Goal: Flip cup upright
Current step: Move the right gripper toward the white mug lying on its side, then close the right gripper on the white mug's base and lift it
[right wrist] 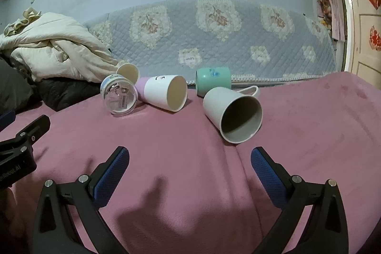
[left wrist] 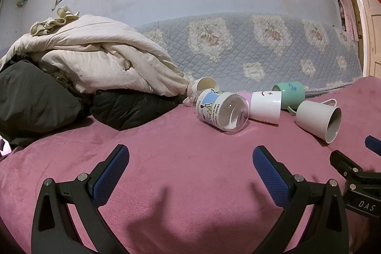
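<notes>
Several cups lie on their sides on a pink blanket (left wrist: 178, 170). A white mug (right wrist: 232, 114) lies nearest, mouth toward my right gripper (right wrist: 190, 161), which is open and empty just in front of it. The mug also shows in the left wrist view (left wrist: 318, 119). A clear cartoon-print cup (left wrist: 220, 110), a white-and-lilac cup (left wrist: 264, 106), a green mug (left wrist: 289, 91) and a cream cup (left wrist: 203, 85) lie behind. My left gripper (left wrist: 190, 158) is open and empty, short of the clear cup (right wrist: 120, 97).
A heap of cream bedding (left wrist: 95, 58) and black jackets (left wrist: 35, 97) fills the left. A quilted floral cover (left wrist: 250, 44) stands against the wall behind the cups. A door (right wrist: 364, 39) is at the far right. The right gripper's body (left wrist: 357, 177) shows at the left view's right edge.
</notes>
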{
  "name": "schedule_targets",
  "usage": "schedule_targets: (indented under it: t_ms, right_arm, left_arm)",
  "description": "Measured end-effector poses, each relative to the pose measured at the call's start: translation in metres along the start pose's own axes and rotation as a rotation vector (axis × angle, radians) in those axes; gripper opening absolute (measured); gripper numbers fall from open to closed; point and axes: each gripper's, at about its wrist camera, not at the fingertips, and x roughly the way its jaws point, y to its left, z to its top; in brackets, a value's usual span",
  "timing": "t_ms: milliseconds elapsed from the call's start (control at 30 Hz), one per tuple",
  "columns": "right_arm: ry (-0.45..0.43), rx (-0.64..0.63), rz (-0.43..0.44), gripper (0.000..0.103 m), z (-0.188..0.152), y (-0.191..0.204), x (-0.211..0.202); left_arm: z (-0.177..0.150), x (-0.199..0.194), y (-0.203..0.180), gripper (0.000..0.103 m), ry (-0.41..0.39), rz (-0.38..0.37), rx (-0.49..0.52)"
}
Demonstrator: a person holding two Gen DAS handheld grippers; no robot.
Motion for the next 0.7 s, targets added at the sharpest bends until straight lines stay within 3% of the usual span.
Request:
schedule_targets:
  t_ms: [200, 433, 567, 700]
  right_arm:
    - [0.012, -0.009, -0.009, 0.103, 0.000, 0.002, 0.001]
    - [0.041, -0.019, -0.004, 0.103, 0.001, 0.004, 0.006]
    - [0.102, -0.022, 0.002, 0.103, 0.004, 0.005, 0.018]
    - [0.154, -0.018, 0.010, 0.103, 0.011, 0.002, 0.023]
  left_arm:
    - [0.001, 0.004, -0.001, 0.103, 0.029, 0.025, 0.007]
    - [-0.001, 0.030, 0.005, 0.103, 0.181, 0.045, -0.018]
    - [-0.004, 0.045, 0.006, 0.103, 0.287, 0.057, -0.026]
    - [0.000, 0.051, 0.003, 0.103, 0.336, 0.030, -0.008]
